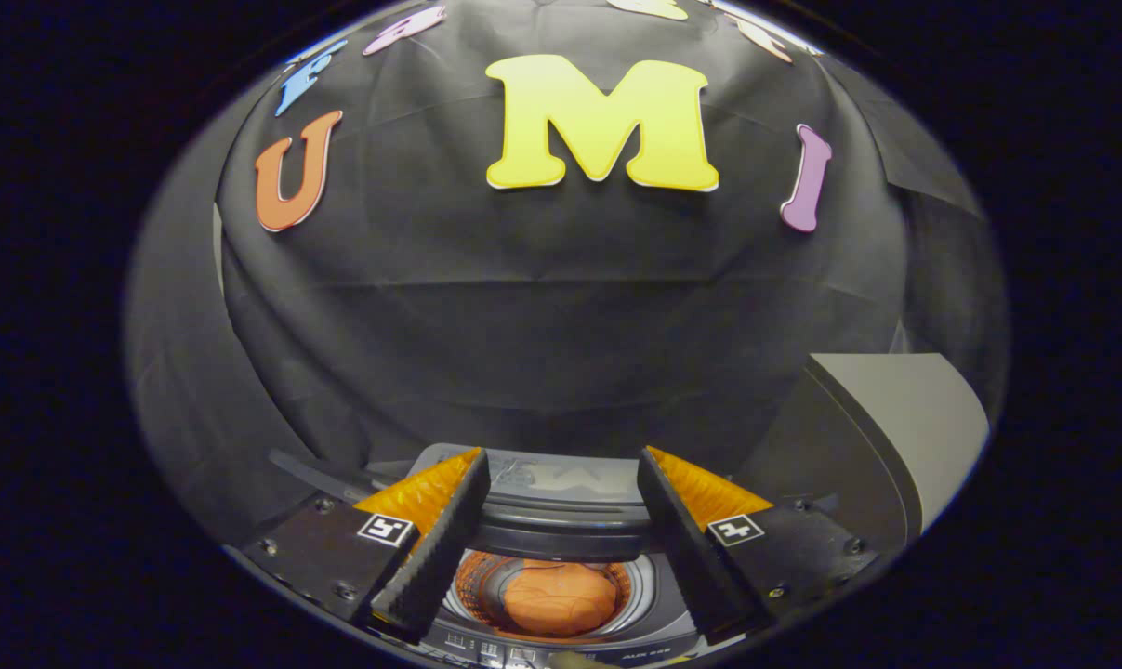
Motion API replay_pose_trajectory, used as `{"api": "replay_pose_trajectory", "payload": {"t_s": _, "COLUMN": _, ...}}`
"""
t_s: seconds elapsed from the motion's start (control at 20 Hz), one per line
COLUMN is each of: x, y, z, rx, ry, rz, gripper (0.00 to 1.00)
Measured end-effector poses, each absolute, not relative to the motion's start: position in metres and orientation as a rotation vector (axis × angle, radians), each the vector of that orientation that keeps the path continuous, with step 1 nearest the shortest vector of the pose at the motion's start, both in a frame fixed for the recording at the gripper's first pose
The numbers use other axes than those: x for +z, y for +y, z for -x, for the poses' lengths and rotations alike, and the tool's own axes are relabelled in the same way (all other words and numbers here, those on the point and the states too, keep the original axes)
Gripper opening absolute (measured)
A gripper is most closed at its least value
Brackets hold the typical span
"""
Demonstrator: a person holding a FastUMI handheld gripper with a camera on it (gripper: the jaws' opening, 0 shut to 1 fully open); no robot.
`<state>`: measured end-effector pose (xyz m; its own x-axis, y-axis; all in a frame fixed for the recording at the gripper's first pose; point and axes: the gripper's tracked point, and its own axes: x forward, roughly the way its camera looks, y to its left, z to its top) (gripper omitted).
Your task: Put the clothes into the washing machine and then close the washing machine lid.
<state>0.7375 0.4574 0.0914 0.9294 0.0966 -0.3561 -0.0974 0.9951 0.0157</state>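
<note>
Two black fingers with orange backs frame the bottom of the gripper view, and the tongs [561,530] are spread wide with nothing between the pads, so they're just hanging open over the machine. Each finger [435,548] has a little square black-and-white marker stuck on its base plate.

Right down between and below the fingers sits the washing machine [561,609], seen from above. Its drum is open, and the orange clothes [561,599] are already lying inside, bunched into one rounded lump at the bottom of the tub. The perforated drum wall picks up an orange glow around them. The lump sits nearer the left finger than the right one, but touches neither.

Just beyond the fingertips is the lid [551,492], a grey and dark panel that looks like it's folded back, standing up behind the opening. It's so squashed by the lens that I can't really tell how far it's tilted. Anyway, the tub isn't covered.

Off past the right finger there's a light grey box-shaped thing [904,437] with a dark side face, well apart from the drum. The control strip along the near rim of the machine is partly hidden by the fingers. Behind everything hangs the black cloth wall [561,307].
</note>
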Motion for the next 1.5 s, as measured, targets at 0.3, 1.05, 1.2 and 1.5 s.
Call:
{"api": "replay_pose_trajectory", "payload": {"t_s": 0.3, "x": 0.065, "y": 0.457, "z": -0.734, "rx": 0.108, "ry": 0.498, "rz": 0.010, "gripper": 1.00}}
{"api": "replay_pose_trajectory", "payload": {"t_s": 1.05, "x": 0.035, "y": 0.462, "z": -0.709, "rx": 0.133, "ry": 0.586, "rz": 0.056, "gripper": 1.00}}
{"api": "replay_pose_trajectory", "payload": {"t_s": 1.2, "x": 0.043, "y": 0.459, "z": -0.699, "rx": 0.138, "ry": 0.564, "rz": 0.056, "gripper": 1.00}}
{"api": "replay_pose_trajectory", "payload": {"t_s": 1.5, "x": 0.079, "y": 0.439, "z": -0.655, "rx": 0.147, "ry": 0.486, "rz": 0.056, "gripper": 1.00}}
